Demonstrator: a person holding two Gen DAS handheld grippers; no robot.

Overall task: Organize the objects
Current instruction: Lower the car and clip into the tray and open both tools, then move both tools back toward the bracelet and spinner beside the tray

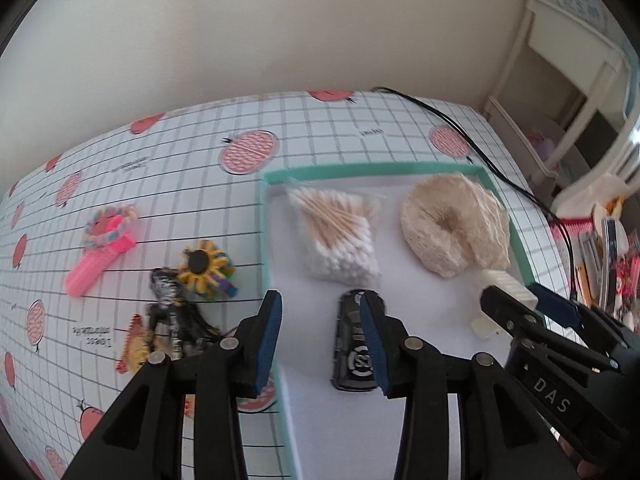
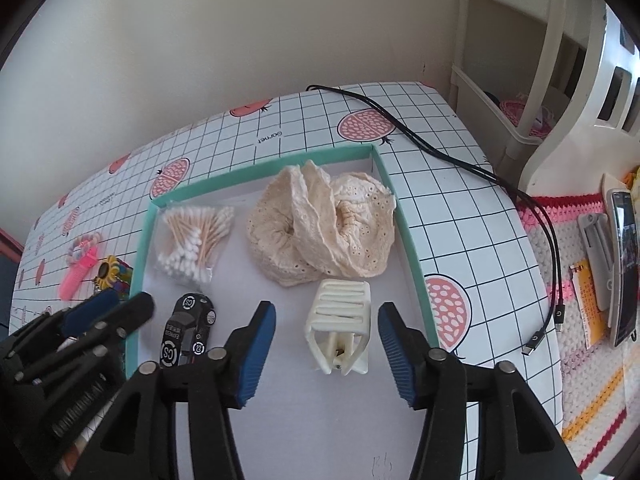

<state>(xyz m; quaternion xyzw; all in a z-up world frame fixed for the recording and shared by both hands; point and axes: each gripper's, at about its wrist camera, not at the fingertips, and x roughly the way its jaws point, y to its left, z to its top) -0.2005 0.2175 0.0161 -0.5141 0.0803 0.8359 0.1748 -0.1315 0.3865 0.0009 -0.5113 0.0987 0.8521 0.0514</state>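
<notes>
A teal-rimmed tray (image 1: 266, 240) (image 2: 404, 220) with a white floor holds a bag of cotton swabs (image 1: 340, 236) (image 2: 192, 240), a cream lace scrunchie (image 1: 452, 224) (image 2: 320, 228), a black toy car (image 1: 352, 344) (image 2: 188, 328) and a cream claw hair clip (image 1: 504, 282) (image 2: 340, 328). My left gripper (image 1: 322, 320) (image 2: 124, 300) is open over the tray's left part, its right finger partly covering the car. My right gripper (image 2: 326, 320) (image 1: 528, 302) is open, with the claw clip lying between its fingers, untouched by either.
Left of the tray on the grid-patterned tablecloth lie a pink comb with a beaded band (image 1: 100, 252), a sunflower piece (image 1: 206, 268), a black glittery item (image 1: 172, 312) and a red-yellow item (image 1: 134, 344). A black cable (image 2: 440, 152) runs right of the tray. A phone (image 2: 624, 260) lies on a crocheted mat.
</notes>
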